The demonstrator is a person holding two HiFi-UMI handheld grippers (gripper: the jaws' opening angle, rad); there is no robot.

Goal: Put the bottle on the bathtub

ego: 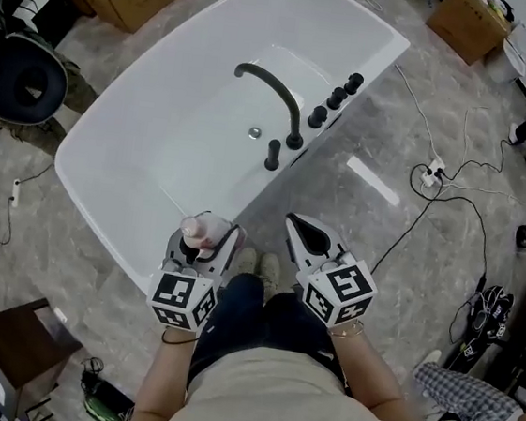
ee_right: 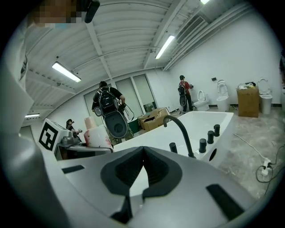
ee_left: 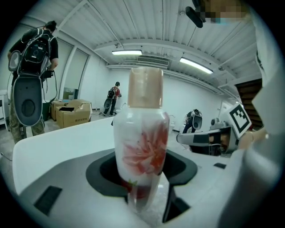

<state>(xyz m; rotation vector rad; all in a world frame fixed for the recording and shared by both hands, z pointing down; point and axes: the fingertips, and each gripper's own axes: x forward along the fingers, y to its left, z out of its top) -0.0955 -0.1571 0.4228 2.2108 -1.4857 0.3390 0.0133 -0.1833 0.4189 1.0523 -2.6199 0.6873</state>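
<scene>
Bottle point(ee_left: 143, 147): white, red flower print, beige cap point(ee_left: 145, 87). It is upright and held low on the body between the fingers of the left gripper point(ego: 204, 250). In the head view it hangs at the near rim of the bathtub point(ego: 111, 221), close to the person's legs. Whether its base touches the rim cannot be told.

Right gripper point(ego: 303, 233): fingers together, nothing between them. It sits just beside the left one, over the grey floor and outside the tub wall.

Step in hand, as judged: placing.
- Keep the bottle vertical and bring it over a flat part of the ledge, not the sloping inner wall.
- The wider deck by the black faucet point(ego: 272, 88) and its knobs point(ego: 337, 95) looks the steadier spot; the near rim looks narrow.
- Lower until the base sits flat, then part the fingers slowly and draw straight back so the pads do not drag the bottle.

Risk: tall, narrow and probably smooth, so it tips easily and could fall into the basin.
</scene>
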